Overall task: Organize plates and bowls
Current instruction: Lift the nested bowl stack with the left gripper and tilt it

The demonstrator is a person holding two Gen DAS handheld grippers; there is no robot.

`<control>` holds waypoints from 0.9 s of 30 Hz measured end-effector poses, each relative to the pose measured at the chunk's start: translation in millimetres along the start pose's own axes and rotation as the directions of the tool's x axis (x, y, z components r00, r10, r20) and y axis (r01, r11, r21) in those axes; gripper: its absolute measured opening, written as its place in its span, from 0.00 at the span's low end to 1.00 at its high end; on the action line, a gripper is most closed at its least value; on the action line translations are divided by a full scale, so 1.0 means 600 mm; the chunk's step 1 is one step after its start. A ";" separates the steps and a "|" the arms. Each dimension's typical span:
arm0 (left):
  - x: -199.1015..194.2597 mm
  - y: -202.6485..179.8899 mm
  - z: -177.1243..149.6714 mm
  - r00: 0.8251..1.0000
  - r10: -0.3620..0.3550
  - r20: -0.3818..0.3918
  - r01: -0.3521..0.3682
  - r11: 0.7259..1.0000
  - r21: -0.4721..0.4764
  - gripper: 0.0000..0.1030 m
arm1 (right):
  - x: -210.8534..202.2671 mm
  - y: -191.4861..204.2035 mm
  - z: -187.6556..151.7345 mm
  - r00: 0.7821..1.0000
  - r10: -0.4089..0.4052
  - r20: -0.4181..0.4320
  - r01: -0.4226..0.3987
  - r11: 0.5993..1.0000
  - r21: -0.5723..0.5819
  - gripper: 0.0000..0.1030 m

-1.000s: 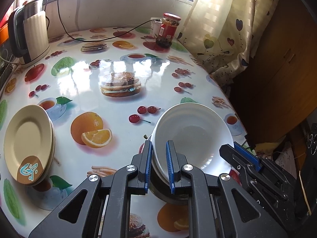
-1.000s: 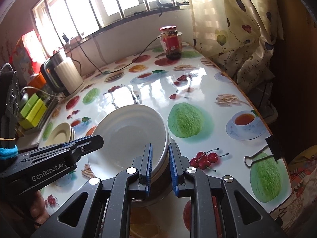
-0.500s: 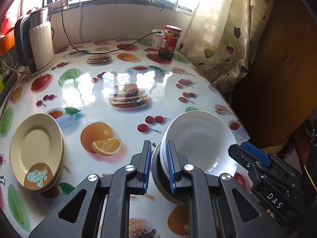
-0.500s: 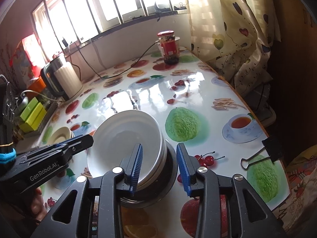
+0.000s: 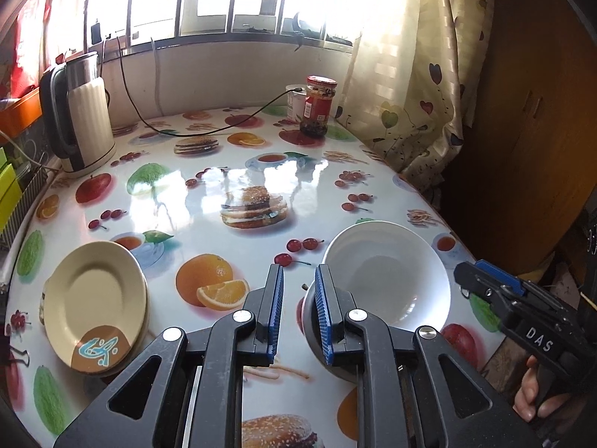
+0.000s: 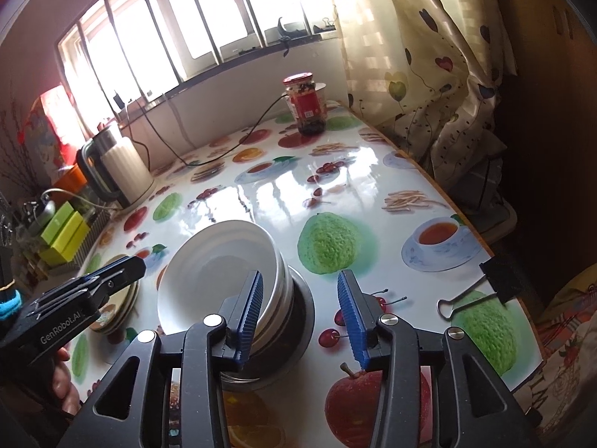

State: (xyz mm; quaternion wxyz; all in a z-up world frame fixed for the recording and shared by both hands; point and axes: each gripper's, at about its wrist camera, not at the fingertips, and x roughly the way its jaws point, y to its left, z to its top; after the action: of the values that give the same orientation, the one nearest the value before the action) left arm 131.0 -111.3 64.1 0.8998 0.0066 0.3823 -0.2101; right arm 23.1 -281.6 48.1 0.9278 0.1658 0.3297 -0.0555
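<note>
A white bowl (image 5: 388, 280) sits nested on other white bowls (image 6: 224, 268) in a dark metal bowl (image 6: 298, 336) at the table's near right. My left gripper (image 5: 298, 313) is just left of the white bowl's rim, jaws opening, only tablecloth between them. My right gripper (image 6: 301, 317) stands at the stack's right side, jaws opening wide. Its left finger is beside the white rims without pressing, and the metal bowl's edge lies below the gap. A stack of cream plates (image 5: 93, 298) with a brown and blue mark lies at the near left, apart from both grippers.
An electric kettle (image 5: 82, 123) and its cable stand at the back left, a red-labelled jar (image 5: 317, 108) at the back. A black binder clip (image 6: 481, 287) lies near the right table edge. A curtain (image 6: 429, 74) hangs to the right. A hand (image 5: 537, 395) holds the right gripper's handle.
Both grippers were shut on the white bowl's rim; they have let go and drawn back. The right jaws spread widely, the left only a little. The bowl now rests on the stack.
</note>
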 end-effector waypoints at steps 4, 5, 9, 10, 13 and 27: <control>-0.002 0.011 -0.007 1.000 0.029 0.008 -0.029 1.000 -0.001 0.21 | -0.012 -0.015 0.000 1.000 -0.008 0.021 0.007 1.000 0.011 0.44; -0.002 0.013 -0.009 1.000 0.030 0.006 -0.030 1.000 -0.006 0.21 | -0.013 -0.019 -0.002 1.000 -0.015 0.022 0.015 1.000 0.014 0.44; 0.009 0.023 -0.020 1.000 0.015 -0.022 -0.016 1.000 -0.025 0.21 | -0.011 -0.040 -0.007 0.999 -0.044 0.014 0.044 0.998 0.037 0.44; 0.013 0.026 -0.024 0.999 0.022 -0.029 -0.023 0.999 -0.029 0.21 | -0.011 -0.046 -0.010 0.999 -0.043 0.015 0.042 0.998 0.042 0.44; 0.024 0.034 -0.036 0.998 0.040 -0.051 -0.042 0.998 -0.042 0.21 | 0.000 -0.057 -0.017 0.999 -0.035 -0.004 0.035 0.999 0.041 0.44; 0.064 0.042 -0.064 0.992 -0.003 -0.124 -0.006 0.998 -0.069 0.21 | 0.050 -0.066 -0.052 0.995 0.054 -0.083 -0.047 0.995 0.084 0.44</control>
State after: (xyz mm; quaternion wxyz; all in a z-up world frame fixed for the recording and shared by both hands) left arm 138.1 -96.0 6.4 0.8743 -0.0113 0.4443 -0.1953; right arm 19.4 -308.1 -4.7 0.9064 0.2141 0.3622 -0.0383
